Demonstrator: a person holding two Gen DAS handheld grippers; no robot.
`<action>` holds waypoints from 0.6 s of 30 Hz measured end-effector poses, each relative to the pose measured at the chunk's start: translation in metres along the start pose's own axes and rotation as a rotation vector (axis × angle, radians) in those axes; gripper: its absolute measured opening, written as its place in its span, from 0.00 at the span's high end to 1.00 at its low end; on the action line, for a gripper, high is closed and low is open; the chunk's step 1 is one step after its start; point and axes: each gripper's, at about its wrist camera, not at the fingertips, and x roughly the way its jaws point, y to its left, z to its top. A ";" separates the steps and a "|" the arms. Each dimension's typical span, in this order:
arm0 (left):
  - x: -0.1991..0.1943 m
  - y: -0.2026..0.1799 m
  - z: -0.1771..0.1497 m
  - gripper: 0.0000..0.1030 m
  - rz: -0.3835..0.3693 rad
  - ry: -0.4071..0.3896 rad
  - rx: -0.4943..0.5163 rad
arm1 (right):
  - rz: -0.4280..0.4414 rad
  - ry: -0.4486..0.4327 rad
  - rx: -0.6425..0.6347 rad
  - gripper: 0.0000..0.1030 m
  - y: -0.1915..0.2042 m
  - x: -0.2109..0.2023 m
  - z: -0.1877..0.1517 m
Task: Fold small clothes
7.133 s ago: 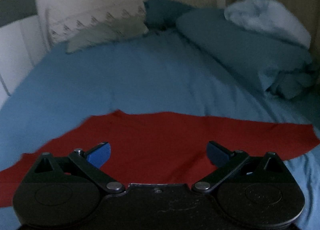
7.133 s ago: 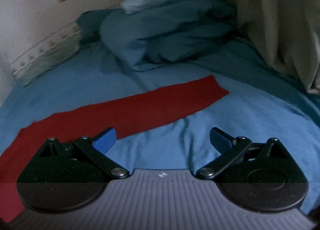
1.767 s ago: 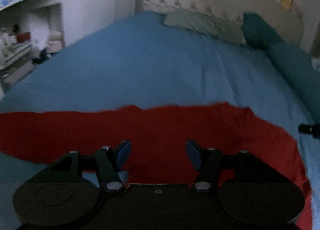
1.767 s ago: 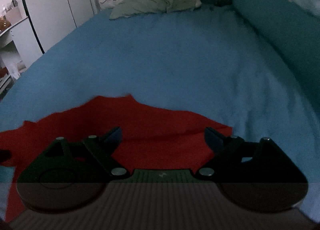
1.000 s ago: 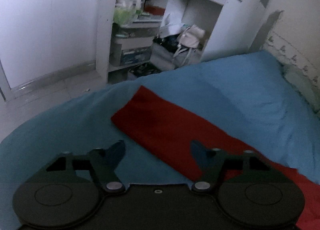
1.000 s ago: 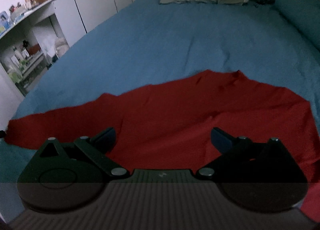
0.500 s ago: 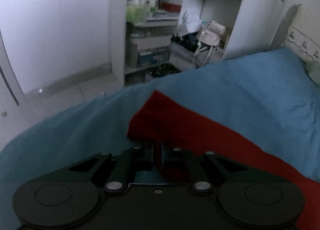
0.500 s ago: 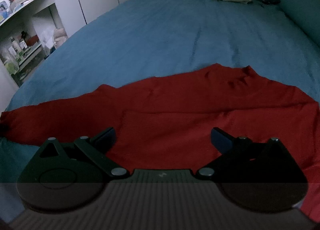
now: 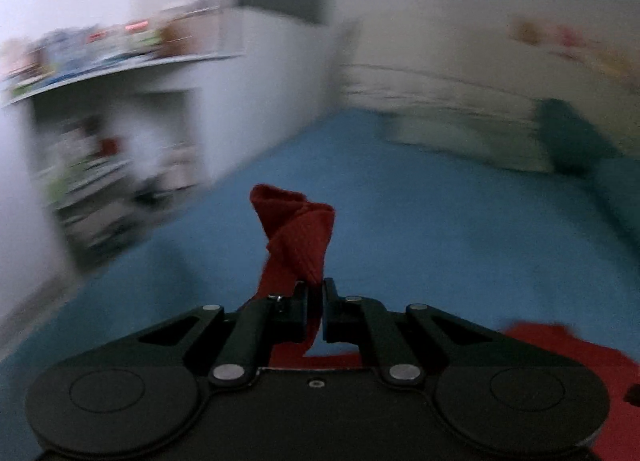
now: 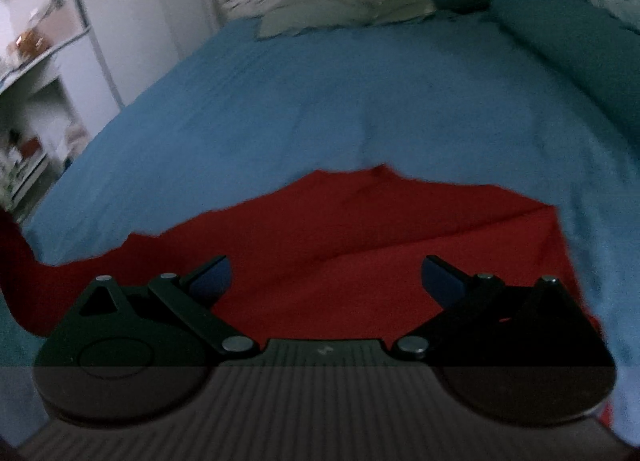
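Left wrist: red cloth (image 9: 298, 237) bunched upright, pinched.

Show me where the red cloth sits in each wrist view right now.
Left wrist: red cloth stands up at centre, its end pinched in the shut left tongs; more of it lies at lower right.
Right wrist: it spreads flat across the lower middle, just beyond the open right tongs.
Shared landmark: the blue bedsheet under the cloth.
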 end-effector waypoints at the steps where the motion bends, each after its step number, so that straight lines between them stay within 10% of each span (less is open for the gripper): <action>1: -0.003 -0.028 0.000 0.94 -0.057 0.000 0.031 | -0.011 -0.010 0.013 0.00 -0.013 -0.005 0.003; 8: 0.009 -0.191 -0.060 0.94 -0.353 0.120 0.149 | -0.116 -0.048 0.070 0.00 -0.104 -0.028 0.012; 14: 0.045 -0.269 -0.150 0.94 -0.356 0.291 0.359 | -0.154 -0.010 0.119 0.00 -0.177 -0.026 -0.007; 18: 0.041 -0.275 -0.163 0.90 -0.342 0.267 0.419 | -0.133 0.014 0.143 0.00 -0.200 -0.022 -0.024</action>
